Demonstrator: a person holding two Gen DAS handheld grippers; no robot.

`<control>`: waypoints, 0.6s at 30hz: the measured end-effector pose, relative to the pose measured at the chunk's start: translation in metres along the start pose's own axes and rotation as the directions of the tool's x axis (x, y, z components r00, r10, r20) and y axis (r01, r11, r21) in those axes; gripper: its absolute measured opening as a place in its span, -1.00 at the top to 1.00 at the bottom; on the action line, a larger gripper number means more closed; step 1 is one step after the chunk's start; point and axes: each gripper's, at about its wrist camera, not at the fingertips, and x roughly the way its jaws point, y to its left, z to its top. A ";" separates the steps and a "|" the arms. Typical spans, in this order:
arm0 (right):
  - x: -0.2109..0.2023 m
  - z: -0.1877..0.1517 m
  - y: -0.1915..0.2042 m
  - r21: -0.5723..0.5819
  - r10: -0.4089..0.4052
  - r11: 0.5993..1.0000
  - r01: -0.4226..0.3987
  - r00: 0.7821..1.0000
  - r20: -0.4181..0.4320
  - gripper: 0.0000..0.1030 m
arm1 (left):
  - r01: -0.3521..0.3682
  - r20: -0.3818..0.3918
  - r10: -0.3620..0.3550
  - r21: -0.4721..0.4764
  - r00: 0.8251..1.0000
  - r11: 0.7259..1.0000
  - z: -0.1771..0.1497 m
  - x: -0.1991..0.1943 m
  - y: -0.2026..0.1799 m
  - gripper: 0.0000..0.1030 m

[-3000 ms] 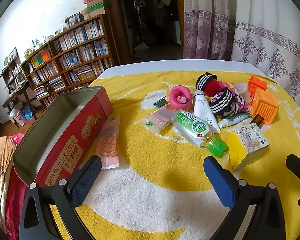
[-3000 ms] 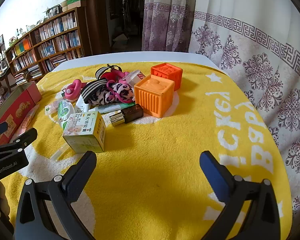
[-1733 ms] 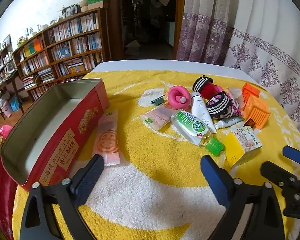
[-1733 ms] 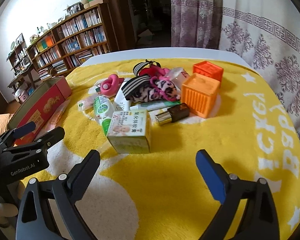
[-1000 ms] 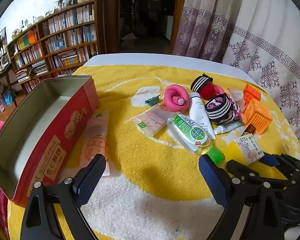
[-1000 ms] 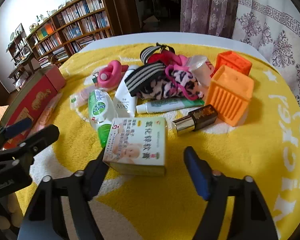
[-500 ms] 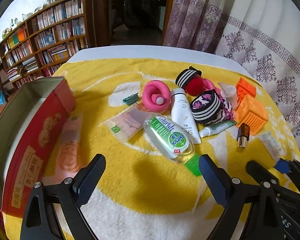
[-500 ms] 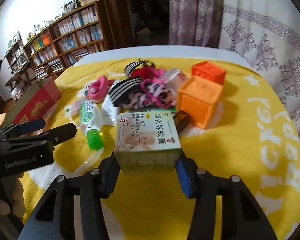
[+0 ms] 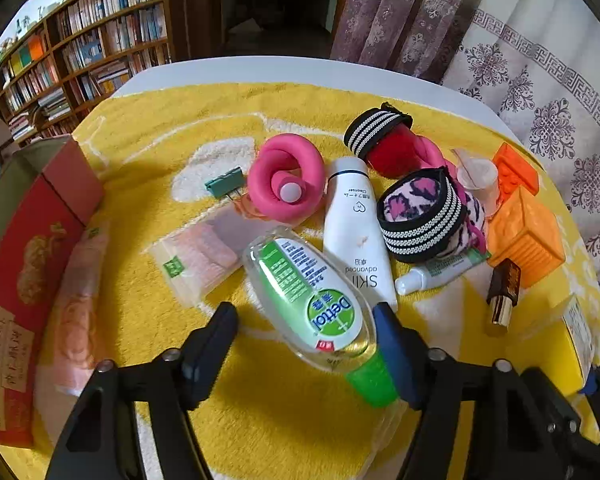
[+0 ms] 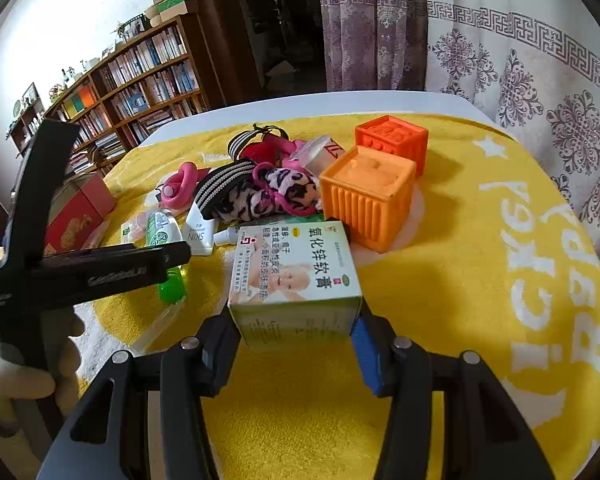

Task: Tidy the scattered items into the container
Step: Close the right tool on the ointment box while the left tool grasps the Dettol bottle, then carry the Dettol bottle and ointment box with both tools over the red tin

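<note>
Bare yellow towel on the worktop right of the clutter. Right gripper: jaws clenched on ointment box, lifted near the orange cubes. Left gripper: jaws released, straddling "Dettol" sanitizer bottle; "SKIN" tube touching alongside. Red tin at left edge.

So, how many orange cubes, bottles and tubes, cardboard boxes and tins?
Orange cubes: 2, near cube, far cube
Bottles and tubes: 4, Dettol bottle, white cleanser tube, small tube, brown bottle
Cardboard boxes: 1, ointment box in the right tongs
Tins: 1, red tin
Total: 8
</note>
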 end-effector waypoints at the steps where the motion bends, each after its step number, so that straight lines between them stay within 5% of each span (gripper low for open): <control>1: 0.000 -0.001 0.000 0.000 0.002 1.000 -0.002 1.000 -0.001 -0.07 | -0.009 0.006 0.009 0.001 1.000 1.000 0.001 0.001 -0.001 -0.35; 9: 0.002 -0.002 -0.001 0.003 0.018 1.000 -0.018 1.000 -0.002 -0.07 | 0.002 0.030 -0.001 -0.024 1.000 1.000 0.004 0.001 0.003 -0.04; 18: -0.002 -0.001 0.004 -0.004 0.017 1.000 -0.017 1.000 0.015 -0.07 | 0.048 0.079 -0.044 -0.056 0.996 0.997 -0.005 -0.025 0.022 -0.02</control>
